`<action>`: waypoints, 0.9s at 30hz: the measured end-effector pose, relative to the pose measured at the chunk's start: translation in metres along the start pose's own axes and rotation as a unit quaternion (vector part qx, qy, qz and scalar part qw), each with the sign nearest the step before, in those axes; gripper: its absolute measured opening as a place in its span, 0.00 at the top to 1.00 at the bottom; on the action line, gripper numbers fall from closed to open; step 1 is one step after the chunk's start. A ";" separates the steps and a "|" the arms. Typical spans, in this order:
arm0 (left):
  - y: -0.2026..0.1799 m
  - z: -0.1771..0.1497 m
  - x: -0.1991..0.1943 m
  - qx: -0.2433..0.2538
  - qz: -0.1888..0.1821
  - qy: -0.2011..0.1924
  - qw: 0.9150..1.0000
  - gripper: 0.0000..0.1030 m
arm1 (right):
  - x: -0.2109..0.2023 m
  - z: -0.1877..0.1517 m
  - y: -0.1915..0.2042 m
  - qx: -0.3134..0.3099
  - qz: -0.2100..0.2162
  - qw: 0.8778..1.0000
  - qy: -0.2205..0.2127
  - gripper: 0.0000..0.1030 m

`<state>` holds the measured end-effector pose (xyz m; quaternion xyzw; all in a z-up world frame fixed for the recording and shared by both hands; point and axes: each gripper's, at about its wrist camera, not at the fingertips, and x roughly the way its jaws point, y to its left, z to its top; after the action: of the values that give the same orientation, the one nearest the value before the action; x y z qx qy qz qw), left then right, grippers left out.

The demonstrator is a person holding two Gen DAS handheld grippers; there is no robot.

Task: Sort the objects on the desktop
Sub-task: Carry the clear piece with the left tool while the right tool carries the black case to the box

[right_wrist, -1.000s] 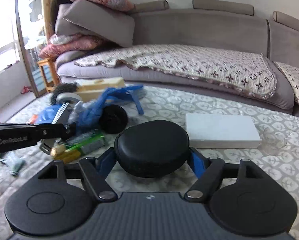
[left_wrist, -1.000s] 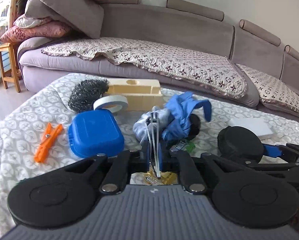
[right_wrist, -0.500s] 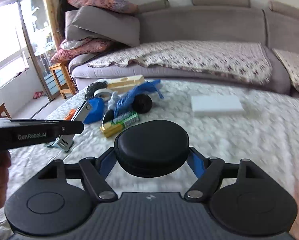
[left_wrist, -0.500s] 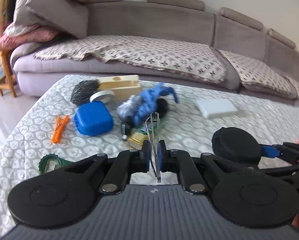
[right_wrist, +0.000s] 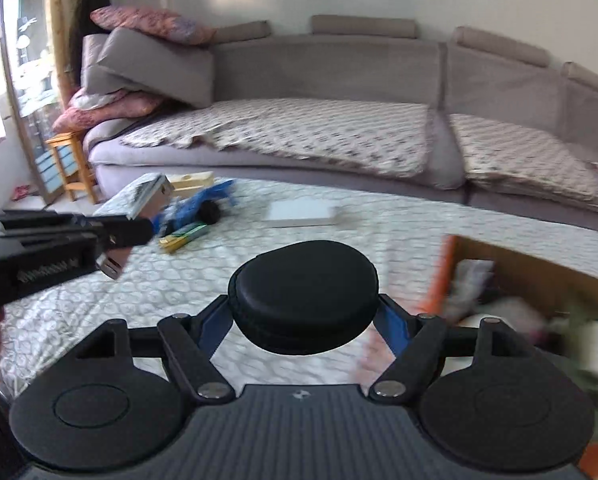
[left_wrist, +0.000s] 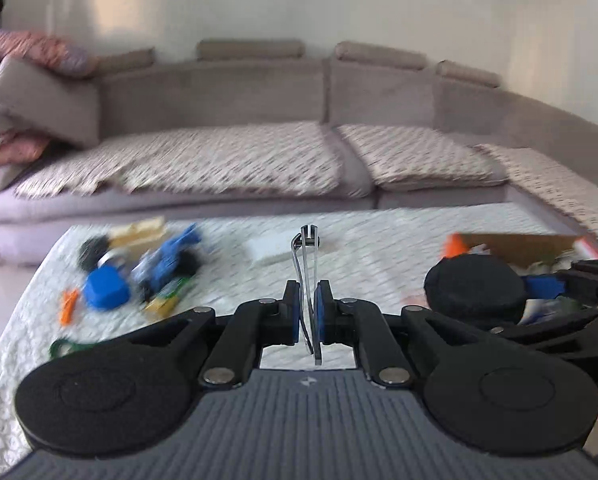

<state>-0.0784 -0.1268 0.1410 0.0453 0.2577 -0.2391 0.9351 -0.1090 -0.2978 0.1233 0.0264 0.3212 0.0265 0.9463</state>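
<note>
My left gripper (left_wrist: pixel 307 305) is shut on a metal nail clipper (left_wrist: pixel 307 260), which stands on edge between the blue pads and sticks out forward. It hangs above the patterned tablecloth (left_wrist: pixel 379 264). My right gripper (right_wrist: pixel 305 320) is shut on a round black zip case (right_wrist: pixel 305 292), also seen as the black case (left_wrist: pixel 475 292) at the right of the left wrist view. Just right of it lies an open cardboard box (right_wrist: pixel 539 276) with an orange flap and mixed items inside. The left gripper (right_wrist: pixel 139 230) with the clipper (right_wrist: pixel 149 200) shows at the left of the right wrist view.
A blurred pile sits at the table's far left: a blue lidded box (left_wrist: pixel 105 290), blue glove (left_wrist: pixel 167 256), orange clip (left_wrist: pixel 69 306), green ring (left_wrist: pixel 65 346) and battery pack (right_wrist: pixel 183 238). A flat white box (right_wrist: pixel 303 212) lies mid-table. A grey sofa (right_wrist: pixel 339 80) runs behind.
Both grippers have risen and swung right, away from the pile, each keeping its object. The cardboard box has come into view at the right and the pile has shrunk to the left.
</note>
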 end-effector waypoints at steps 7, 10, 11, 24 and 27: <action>-0.069 0.003 0.010 0.035 -0.066 0.007 0.997 0.90 | -0.046 -0.014 -0.066 0.022 -0.075 0.997 -0.013 0.26; -0.091 0.004 0.029 0.047 -0.087 0.022 0.995 0.90 | -0.055 -0.022 -0.091 0.029 -0.105 0.994 -0.009 0.26; -0.096 0.004 0.036 0.051 -0.091 0.025 0.994 0.90 | -0.057 -0.024 -0.099 0.033 -0.114 0.993 -0.008 0.26; -0.151 -0.004 0.067 0.088 -0.137 0.054 0.985 0.90 | -0.066 -0.049 -0.149 0.068 -0.158 0.985 -0.001 0.26; -0.160 -0.005 0.067 0.093 -0.136 0.059 0.985 0.90 | -0.066 -0.051 -0.158 0.069 -0.162 0.984 0.001 0.26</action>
<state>-0.1053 -0.2955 0.1091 0.1106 0.2926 -0.3840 0.8688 -0.1872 -0.4585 0.1129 0.0389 0.3231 -0.1491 0.9337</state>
